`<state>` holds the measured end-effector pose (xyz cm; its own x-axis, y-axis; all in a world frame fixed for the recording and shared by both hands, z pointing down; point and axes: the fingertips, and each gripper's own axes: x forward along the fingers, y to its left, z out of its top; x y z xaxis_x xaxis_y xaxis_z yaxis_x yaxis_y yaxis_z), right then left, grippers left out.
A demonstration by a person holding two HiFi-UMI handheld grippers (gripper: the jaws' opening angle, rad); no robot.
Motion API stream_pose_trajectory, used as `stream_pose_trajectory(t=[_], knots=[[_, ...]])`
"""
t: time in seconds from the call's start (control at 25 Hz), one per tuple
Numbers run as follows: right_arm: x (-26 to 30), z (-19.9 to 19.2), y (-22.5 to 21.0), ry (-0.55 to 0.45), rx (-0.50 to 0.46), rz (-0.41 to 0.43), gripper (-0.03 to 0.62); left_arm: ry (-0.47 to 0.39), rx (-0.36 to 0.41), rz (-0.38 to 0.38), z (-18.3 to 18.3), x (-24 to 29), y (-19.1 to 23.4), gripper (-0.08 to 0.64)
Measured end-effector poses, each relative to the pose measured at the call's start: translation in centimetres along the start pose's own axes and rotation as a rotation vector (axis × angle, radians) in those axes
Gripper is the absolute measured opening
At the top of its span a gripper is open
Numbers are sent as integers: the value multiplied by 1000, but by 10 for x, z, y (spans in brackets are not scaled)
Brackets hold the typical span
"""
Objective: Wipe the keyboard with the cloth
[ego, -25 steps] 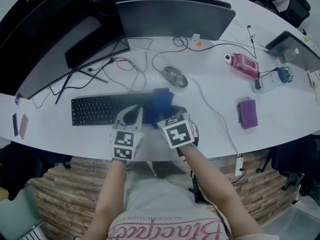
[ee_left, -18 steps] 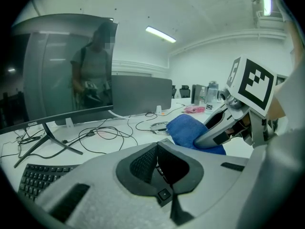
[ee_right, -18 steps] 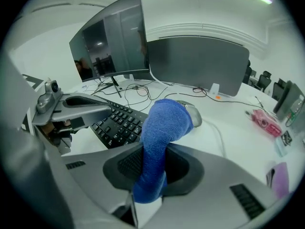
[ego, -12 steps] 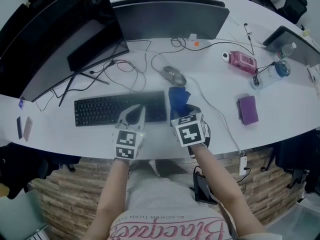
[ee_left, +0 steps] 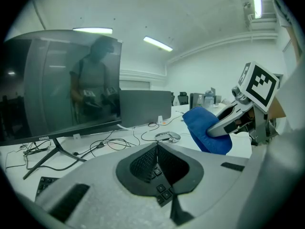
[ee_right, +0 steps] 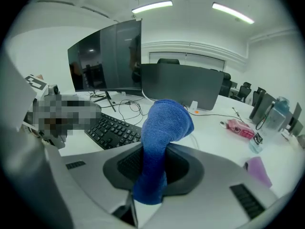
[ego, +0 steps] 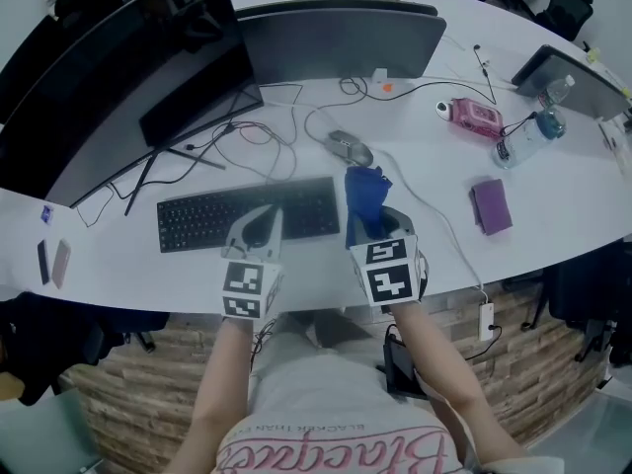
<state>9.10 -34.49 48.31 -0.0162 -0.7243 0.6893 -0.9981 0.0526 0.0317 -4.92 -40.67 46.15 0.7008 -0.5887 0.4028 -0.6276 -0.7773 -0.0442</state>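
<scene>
A black keyboard [ego: 212, 217] lies on the white desk [ego: 434, 265] in front of the monitors. My left gripper [ego: 265, 227] is shut with nothing in it, its tips over the keyboard's front right part; keys [ee_left: 161, 191] show beneath its jaws. My right gripper [ego: 380, 227] is shut on a blue cloth [ego: 363, 191] just off the keyboard's right end. The cloth [ee_right: 162, 123] stands up out of the right jaws [ee_right: 152, 175] in a bunched fold, off the desk. In the left gripper view the cloth [ee_left: 205, 128] hangs at the right.
Two dark monitors [ego: 336, 33] stand behind the keyboard with loose cables [ego: 237, 131]. A mouse [ego: 351, 149] sits behind the cloth, its cable running to the front edge. At the right are a purple pad [ego: 491, 205], a pink case [ego: 474, 117] and a bottle [ego: 523, 141].
My right gripper has carried the cloth rightward off the keyboard's right end and raised it. The left gripper has stayed at the keyboard's front.
</scene>
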Motion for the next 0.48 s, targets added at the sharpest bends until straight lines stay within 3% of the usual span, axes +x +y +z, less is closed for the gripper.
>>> stream_pose_trajectory(t=[0.48], knots=[[-42,51,108,-215,-7,-19,89,-139,33,0,23,-85,45,5]])
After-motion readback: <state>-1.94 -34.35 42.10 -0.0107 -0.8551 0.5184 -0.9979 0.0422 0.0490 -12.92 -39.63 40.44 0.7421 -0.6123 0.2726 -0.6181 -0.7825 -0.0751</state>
